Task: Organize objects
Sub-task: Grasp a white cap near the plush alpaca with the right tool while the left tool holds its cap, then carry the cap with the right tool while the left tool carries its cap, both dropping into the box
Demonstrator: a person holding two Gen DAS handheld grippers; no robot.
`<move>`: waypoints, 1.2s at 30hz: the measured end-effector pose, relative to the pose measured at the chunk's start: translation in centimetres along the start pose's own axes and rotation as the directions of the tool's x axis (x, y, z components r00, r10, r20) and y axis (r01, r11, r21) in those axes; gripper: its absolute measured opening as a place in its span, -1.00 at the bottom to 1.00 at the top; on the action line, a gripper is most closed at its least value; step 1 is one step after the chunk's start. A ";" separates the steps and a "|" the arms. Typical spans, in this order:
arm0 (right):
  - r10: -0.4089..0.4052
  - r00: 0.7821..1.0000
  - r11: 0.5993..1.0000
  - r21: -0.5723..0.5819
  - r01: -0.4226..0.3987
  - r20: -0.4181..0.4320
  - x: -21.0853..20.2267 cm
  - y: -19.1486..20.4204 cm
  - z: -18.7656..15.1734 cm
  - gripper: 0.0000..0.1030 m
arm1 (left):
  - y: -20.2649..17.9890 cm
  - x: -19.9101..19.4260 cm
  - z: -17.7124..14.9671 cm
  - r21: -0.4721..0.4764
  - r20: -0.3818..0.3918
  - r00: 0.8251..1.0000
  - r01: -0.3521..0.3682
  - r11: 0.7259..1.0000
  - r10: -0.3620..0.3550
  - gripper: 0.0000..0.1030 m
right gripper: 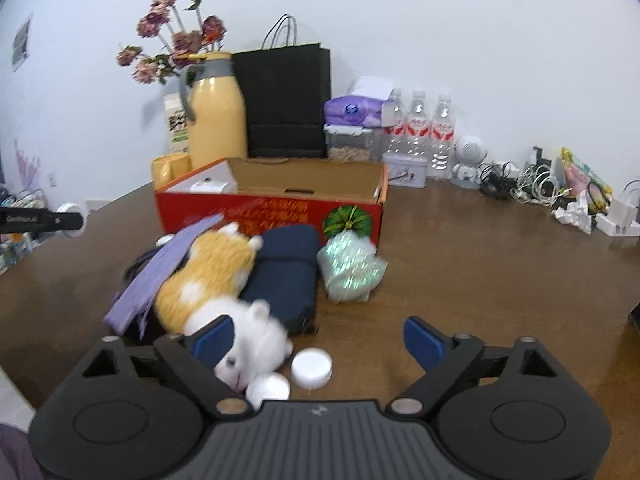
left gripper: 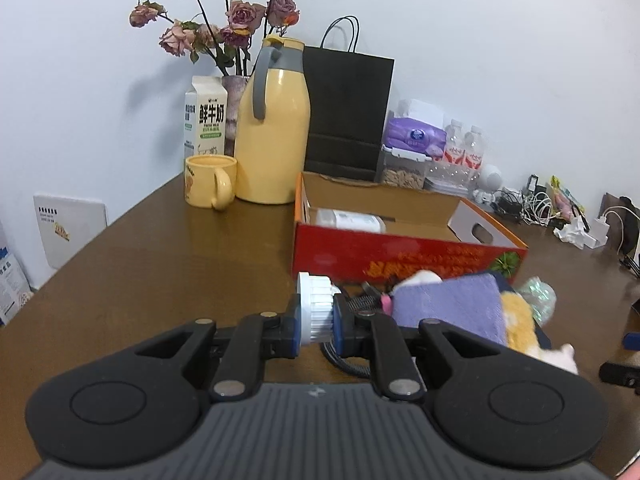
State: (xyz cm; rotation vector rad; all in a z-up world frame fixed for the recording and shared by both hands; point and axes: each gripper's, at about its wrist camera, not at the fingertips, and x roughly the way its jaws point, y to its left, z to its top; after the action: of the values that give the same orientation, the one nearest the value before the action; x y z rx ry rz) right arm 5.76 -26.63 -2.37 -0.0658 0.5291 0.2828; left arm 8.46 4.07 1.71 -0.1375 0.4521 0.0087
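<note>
A: Left gripper (left gripper: 314, 322)?

B: Pinching a small white ribbed plastic bottle w/ a white cap (left gripper: 315, 307), cap end pointing fwd, away from the gripper. Long axis runs along the fingers, not across.

A: And the drop spot?

B: Red open-top cardboard box (left gripper: 400, 258), straight ahead and a bit right of that gripper, near wall facing it. One white bottle (left gripper: 352, 220) already lies inside at the left end. My read: bottle goes up over the near wall, then in. Room inside to the right looks free.

A: Anything in the way?

B: Purple folded cloth (left gripper: 452, 306) just right of the left gripper, and a black coiled cable (left gripper: 344, 360) under its right finger. Left side is bare brown wooden worktop (left gripper: 160, 272), so swing from there.

A: Right gripper (right gripper: 318, 340)?

B: Spread wide, nothing pinched. The orange-and-white plush toy (right gripper: 224, 292) lies diagonal, white head against the left finger (right gripper: 212, 338). Two white round caps (right gripper: 311, 368) sit between the fingers, close in. Right gripper's nearer the plush; left one's busy.

A: Risk?

B: Plush is blurred, edges unclear. Dark blue pouch (right gripper: 286, 276) and green shiny wrapped bundle (right gripper: 352, 266) crowd the space ahead.
</note>
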 end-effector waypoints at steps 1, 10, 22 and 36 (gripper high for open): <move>0.008 1.000 1.000 -0.005 -0.008 -0.006 -0.2 0.0 -0.4 0.58 | -0.1 -0.2 -0.3 -0.003 -0.005 1.000 0.001 1.000 -0.001 -0.71; 0.076 0.995 0.997 -0.019 -0.077 -0.070 -0.4 0.1 -3.7 -0.05 | -1.4 -1.6 -2.3 -0.001 -0.036 0.999 0.003 1.000 -0.003 -0.71; 0.135 0.986 0.989 -0.047 -0.140 -0.099 2.0 1.0 -4.0 -0.44 | -0.9 -2.3 -2.8 -0.014 -0.040 0.999 -0.016 1.000 0.016 -0.71; 0.138 0.988 0.987 -0.076 -0.144 -0.074 1.7 1.1 -3.6 -0.51 | -1.4 -2.1 -2.5 -0.008 -0.032 0.999 0.010 1.000 -0.010 -0.71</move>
State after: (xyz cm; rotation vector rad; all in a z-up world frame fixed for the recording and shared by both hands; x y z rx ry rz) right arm 5.05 -25.64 -6.33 -0.1171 0.5913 0.4415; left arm 5.51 2.34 0.57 -0.1476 0.4829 -0.0016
